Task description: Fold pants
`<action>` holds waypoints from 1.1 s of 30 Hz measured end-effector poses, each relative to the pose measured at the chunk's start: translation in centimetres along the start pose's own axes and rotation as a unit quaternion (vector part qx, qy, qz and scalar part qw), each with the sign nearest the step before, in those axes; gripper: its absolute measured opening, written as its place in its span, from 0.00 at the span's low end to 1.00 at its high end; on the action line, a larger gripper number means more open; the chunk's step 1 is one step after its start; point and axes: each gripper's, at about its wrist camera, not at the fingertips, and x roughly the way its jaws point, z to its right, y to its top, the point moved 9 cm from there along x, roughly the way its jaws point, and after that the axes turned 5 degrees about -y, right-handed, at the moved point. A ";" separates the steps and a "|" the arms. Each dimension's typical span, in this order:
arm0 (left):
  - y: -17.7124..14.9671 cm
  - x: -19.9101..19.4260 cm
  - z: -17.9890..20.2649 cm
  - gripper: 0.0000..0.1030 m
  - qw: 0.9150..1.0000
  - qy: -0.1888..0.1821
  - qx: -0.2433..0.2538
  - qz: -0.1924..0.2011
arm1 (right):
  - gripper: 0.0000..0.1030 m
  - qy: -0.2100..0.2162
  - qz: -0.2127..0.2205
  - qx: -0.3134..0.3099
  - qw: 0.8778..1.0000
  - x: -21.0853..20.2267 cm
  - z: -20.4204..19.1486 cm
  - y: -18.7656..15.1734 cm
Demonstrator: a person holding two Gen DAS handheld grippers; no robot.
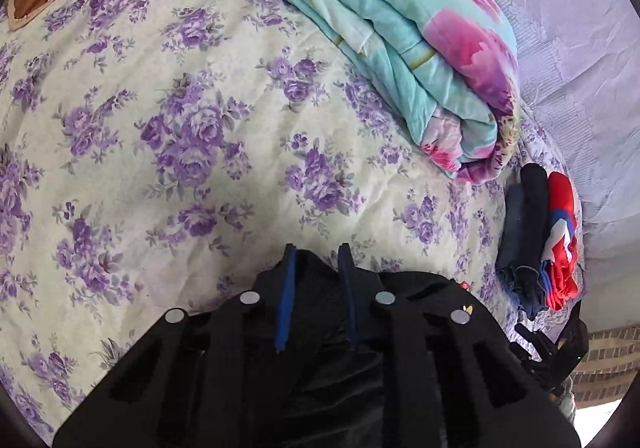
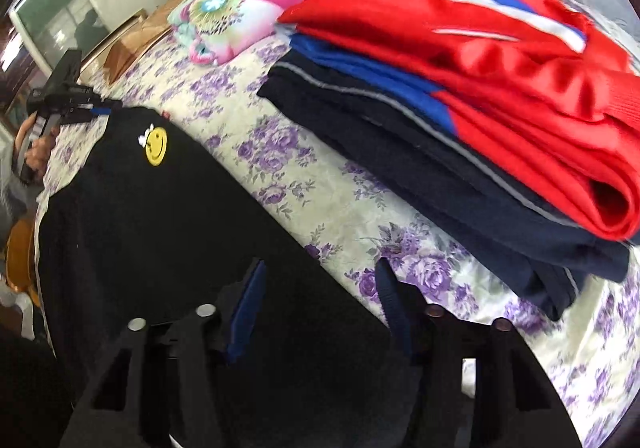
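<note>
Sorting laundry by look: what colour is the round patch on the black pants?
Yellow, a smiley-face patch; clearest in the right wrist view.

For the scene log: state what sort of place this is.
Most likely a bedroom at home. The work surface is a bed with a purple-flowered sheet, a folded floral quilt lies on it, and a stack of folded clothes sits beside black pants.

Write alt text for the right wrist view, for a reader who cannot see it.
Black pants with a yellow smiley patch lie on a purple-flowered bedspread, their edge between the right gripper's parted fingers. Behind them is a stack of folded clothes, red on top of dark blue. At far left, the left gripper meets the pants' far corner.
</note>
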 end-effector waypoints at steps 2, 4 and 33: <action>0.1 -0.1 -0.2 0.16 1.000 -0.003 -0.009 0.001 | 0.39 0.011 -0.014 -0.016 1.000 0.7 -0.2 -0.3; 0.1 -0.1 -0.3 0.16 1.000 -0.008 -0.014 0.004 | 0.31 0.011 -0.023 -0.030 0.999 1.3 -0.2 -0.6; -7.2 -8.3 1.4 0.02 0.996 -0.079 -0.014 0.032 | 0.02 -0.017 0.053 -0.051 0.997 -12.2 -12.4 -9.4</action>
